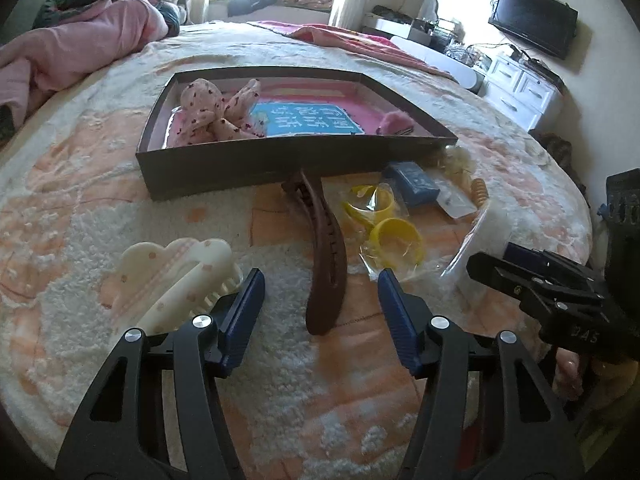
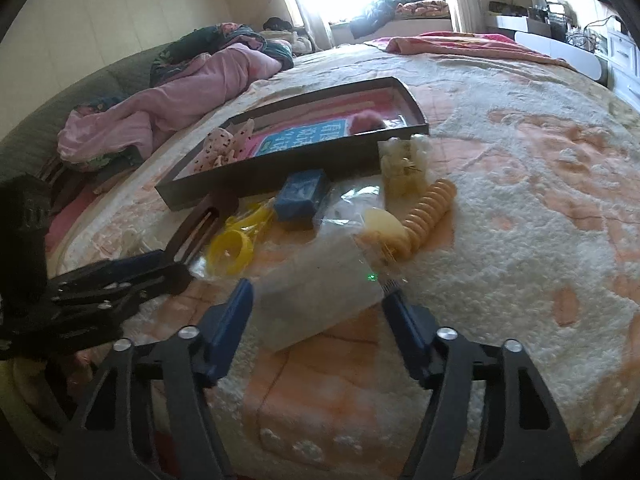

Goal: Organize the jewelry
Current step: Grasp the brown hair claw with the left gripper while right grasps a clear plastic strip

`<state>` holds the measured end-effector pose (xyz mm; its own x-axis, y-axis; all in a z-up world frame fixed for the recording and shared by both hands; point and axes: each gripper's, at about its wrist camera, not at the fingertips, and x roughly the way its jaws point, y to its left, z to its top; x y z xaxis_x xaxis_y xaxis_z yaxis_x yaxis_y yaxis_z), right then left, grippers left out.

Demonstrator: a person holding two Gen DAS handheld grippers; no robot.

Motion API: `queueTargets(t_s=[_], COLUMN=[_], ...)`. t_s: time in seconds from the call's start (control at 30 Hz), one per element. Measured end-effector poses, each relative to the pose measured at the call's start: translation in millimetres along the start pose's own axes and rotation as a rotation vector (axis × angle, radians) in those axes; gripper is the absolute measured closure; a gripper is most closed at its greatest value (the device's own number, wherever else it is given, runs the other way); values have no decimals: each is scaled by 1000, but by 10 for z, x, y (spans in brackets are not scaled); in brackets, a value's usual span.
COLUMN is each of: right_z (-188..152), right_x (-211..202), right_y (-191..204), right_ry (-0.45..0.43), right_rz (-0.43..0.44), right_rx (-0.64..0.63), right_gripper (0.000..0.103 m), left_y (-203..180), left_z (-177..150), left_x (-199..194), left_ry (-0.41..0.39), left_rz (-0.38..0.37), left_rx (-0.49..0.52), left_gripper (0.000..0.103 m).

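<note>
The left hand-held gripper [image 1: 320, 300] stands open astride the near end of a brown hair clip [image 1: 325, 256] on the bed [image 1: 120, 208], pads clear. The right hand-held gripper [image 2: 316, 304] stands open around a clear plastic bag [image 2: 316, 288]. Farther off lies a shallow box [image 1: 256, 164].

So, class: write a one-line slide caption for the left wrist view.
Left gripper open over a brown hair clip on the bedspread, the box beyond.

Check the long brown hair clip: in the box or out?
Out. The brown hair clip lies on the blanket, its far end touching the box wall.
</note>
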<state>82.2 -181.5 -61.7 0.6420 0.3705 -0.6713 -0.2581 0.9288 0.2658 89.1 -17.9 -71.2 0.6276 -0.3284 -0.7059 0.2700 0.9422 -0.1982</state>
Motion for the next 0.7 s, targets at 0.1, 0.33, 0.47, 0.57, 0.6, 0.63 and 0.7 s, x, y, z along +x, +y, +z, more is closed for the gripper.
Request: queueTargets(t_s=[0.1,0.33,0.47,0.57,0.6,0.63,0.7], right_z=[24,70,88,110,121,131,154], right_x=[-26,-90,-114,-133,-142,-149,-160], right_y=[23,9,43,87,103,113,123], right_ry=[-15,-33,-41,-50,-54,-58,-64], right_rz=[20,69,82,90,94,97,101], right_rx=[-15,-10,-26,-46,-58,-65,-72], right_gripper=[68,82,85,87,87,87,87], left_y=[-3,-36,-84,-86,-80,-75,-75], left_z=[49,139,135,129,131,133,141], left_x=[39,157,167,149,140,122,85], left_ry=[2,23,35,37,37,34,26], left_rz=[-4,-34,-62,-61,-65,-68,-72], left_rx=[-2,0,15,15,7,3,0], left_gripper=[60,77,95,99,99,99,99])
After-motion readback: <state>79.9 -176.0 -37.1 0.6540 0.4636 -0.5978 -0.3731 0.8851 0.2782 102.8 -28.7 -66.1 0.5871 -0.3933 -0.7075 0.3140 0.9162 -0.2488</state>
